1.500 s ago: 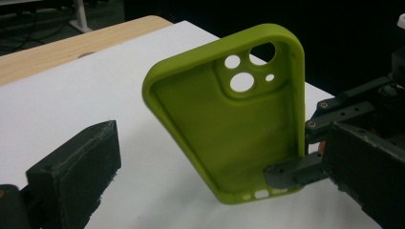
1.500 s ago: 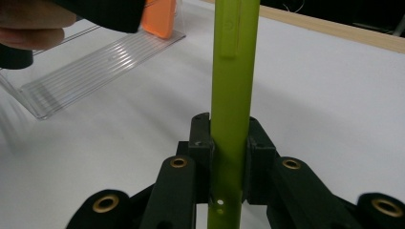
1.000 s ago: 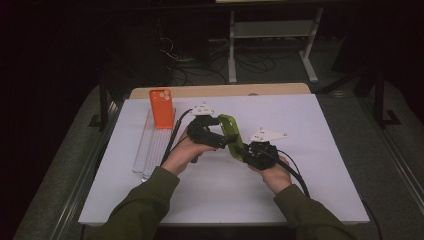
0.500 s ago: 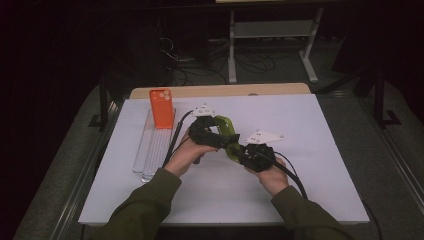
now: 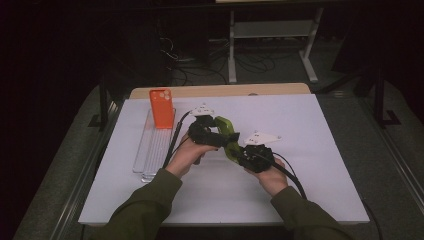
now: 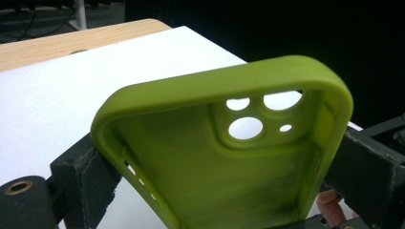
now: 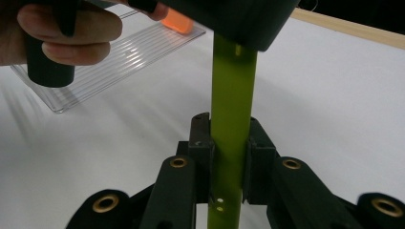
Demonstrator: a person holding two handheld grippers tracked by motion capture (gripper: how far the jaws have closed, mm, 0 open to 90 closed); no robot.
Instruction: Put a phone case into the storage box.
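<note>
We hold the green phone case above the table center — our right tool clamps its thin edge. Our left tool, jaws just closing, grips its sides from ten o'clock.

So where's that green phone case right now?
In the high view the green phone case is held above the middle of the white table, between the left tool and the right tool, right of the orange phone.
</note>
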